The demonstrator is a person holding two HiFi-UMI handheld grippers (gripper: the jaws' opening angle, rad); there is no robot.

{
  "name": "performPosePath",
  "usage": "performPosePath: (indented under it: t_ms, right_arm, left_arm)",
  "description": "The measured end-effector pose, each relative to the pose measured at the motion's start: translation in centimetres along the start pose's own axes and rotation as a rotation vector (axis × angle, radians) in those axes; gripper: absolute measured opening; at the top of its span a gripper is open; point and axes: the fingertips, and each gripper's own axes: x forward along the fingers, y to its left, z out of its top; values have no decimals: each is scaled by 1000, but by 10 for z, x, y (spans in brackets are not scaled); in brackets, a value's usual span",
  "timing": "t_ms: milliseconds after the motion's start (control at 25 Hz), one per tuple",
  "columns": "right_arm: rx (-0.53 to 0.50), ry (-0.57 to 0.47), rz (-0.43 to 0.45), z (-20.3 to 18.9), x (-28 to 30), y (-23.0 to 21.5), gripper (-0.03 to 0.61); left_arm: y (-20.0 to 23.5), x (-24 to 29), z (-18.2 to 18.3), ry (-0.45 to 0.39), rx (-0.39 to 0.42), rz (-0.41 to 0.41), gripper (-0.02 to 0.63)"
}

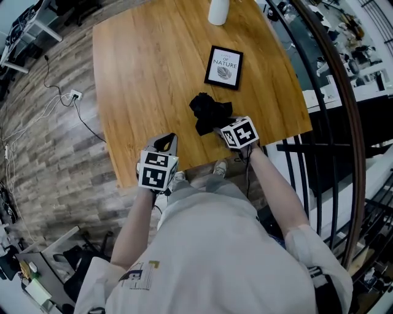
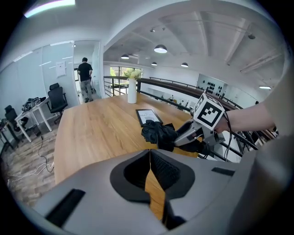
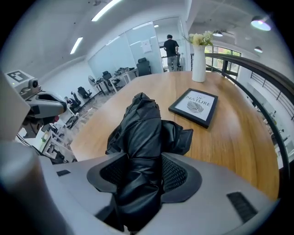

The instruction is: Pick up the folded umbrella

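The folded umbrella [image 1: 207,112] is a crumpled black bundle near the front right of the wooden table [image 1: 141,73]. My right gripper [image 1: 220,127] comes at it from the near side and is shut on it. In the right gripper view the black fabric [image 3: 140,137] fills the gap between both pads [image 3: 177,173]. Whether the far end rests on the wood I cannot tell. My left gripper [image 1: 167,140] hovers over the table's front edge, left of the umbrella [image 2: 158,135], with its jaws together and nothing in them [image 2: 149,156].
A framed "Nature" print [image 1: 223,67] lies just beyond the umbrella. A white vase [image 1: 218,11] with flowers stands at the far end. A dark railing [image 1: 331,122] runs along the right. Cables and a power strip [image 1: 75,95] lie on the floor at left. A person [image 2: 85,78] stands far off.
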Motion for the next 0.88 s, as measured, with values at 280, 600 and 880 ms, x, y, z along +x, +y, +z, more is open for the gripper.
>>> performPosePath:
  t_ms: [280, 600, 880]
  right_arm:
    - [167, -188, 130, 42, -38, 21, 245]
    - [308, -416, 278, 87, -97, 41, 242]
    - [264, -772, 327, 157, -206, 51, 244]
  left_arm:
    - [10, -10, 32, -57, 24, -4, 20]
    - [15, -24, 56, -125, -5, -18, 20]
    - [31, -68, 121, -304, -16, 12, 20]
